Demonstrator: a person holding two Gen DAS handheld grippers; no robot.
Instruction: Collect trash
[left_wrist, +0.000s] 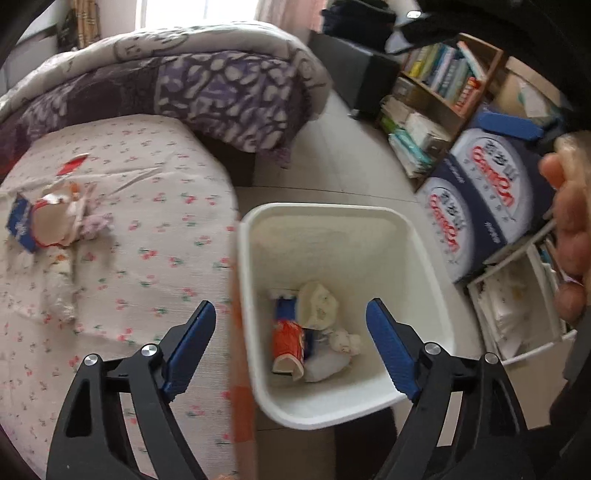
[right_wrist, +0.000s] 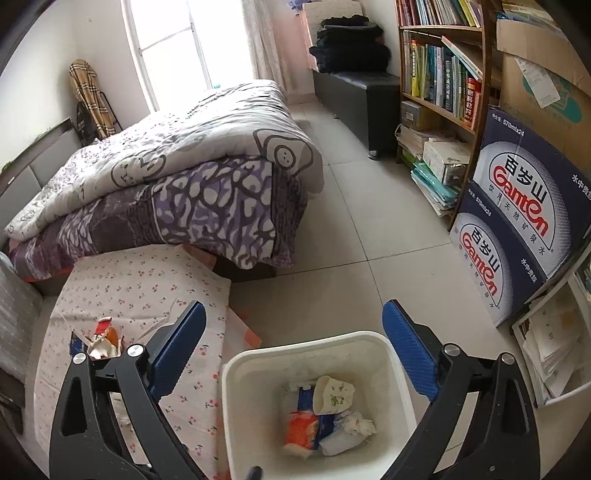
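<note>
Bin (right_wrist: 397, 373) mouth unobstructed from above; bed (right_wrist: 147, 291) flanks one side, boxes (right_wrist: 517, 236) the other.

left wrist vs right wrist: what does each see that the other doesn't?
Left wrist only: a person's hand at the right edge, and the crumpled white paper on the floral sheet below the trash pile.

Right wrist only: the window, the plaid item leaning by the wall, and the dark folded clothes on the black bench.

Both: the white bin with trash in it, the leftover trash pile on the floral sheet, the folded quilt, the bookshelf and the Ganten boxes. Each view shows its own jaws open and empty.
</note>
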